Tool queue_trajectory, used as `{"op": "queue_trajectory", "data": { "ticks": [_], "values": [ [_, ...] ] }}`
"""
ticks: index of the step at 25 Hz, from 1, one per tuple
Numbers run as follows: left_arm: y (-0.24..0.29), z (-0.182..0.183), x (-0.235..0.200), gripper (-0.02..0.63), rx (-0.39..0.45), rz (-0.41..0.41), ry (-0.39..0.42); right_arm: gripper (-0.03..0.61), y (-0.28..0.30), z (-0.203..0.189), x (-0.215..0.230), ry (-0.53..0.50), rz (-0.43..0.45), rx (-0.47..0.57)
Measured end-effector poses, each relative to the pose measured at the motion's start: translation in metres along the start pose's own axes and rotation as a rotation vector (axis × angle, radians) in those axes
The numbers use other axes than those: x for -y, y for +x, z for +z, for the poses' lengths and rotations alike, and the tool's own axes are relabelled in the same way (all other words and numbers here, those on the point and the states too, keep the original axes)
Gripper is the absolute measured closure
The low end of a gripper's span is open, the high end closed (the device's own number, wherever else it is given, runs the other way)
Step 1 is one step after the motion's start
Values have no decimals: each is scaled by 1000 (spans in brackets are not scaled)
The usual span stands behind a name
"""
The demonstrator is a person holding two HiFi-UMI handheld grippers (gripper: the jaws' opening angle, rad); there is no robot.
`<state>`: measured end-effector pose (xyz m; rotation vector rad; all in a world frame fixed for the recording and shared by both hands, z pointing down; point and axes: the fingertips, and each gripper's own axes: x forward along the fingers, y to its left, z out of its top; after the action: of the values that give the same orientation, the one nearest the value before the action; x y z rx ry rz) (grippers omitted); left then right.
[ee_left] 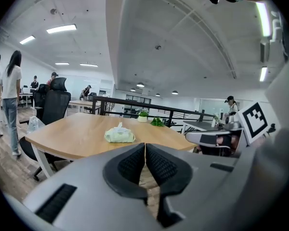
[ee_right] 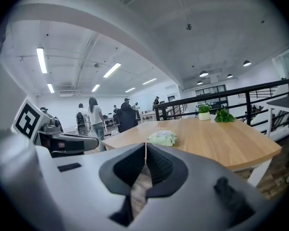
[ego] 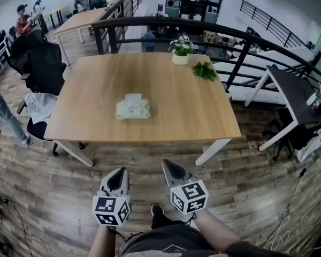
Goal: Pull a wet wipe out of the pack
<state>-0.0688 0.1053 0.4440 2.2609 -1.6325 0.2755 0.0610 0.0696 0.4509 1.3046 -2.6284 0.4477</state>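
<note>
A pale green pack of wet wipes [ego: 132, 109] lies near the middle of a wooden table [ego: 192, 116], a white wipe sticking up from its top. The same pack [ee_left: 119, 135] shows in the left gripper view and, as a pack [ee_right: 162, 138], in the right gripper view. Both grippers hover over the floor in front of the table, well short of the pack. My left gripper [ego: 121, 171] is shut and empty. My right gripper [ego: 167, 163] is shut too, with nothing in it. In their own views the left gripper [ee_left: 144, 145] and right gripper [ee_right: 146, 145] show pads touching at the tips.
A white pot with a plant [ego: 180, 51] and a loose green sprig [ego: 204, 70] sit at the table's far edge. A black office chair [ego: 43, 68] with white cloth stands at the left. A black railing [ego: 214, 31] runs behind; a dark desk [ego: 297, 90] stands right. People stand far left.
</note>
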Motion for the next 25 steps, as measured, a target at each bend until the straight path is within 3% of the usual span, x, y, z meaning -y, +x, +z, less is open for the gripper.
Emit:
{"op": "queue_trajectory", "data": {
  "ticks": [12,25],
  "values": [
    [43,23,-17,598,-23,38,-8,554,45,13,28,5,74,-21],
    [106,44,-57,598,-21,-11,19,554,109,24,53,6,39,-44]
  ]
}}
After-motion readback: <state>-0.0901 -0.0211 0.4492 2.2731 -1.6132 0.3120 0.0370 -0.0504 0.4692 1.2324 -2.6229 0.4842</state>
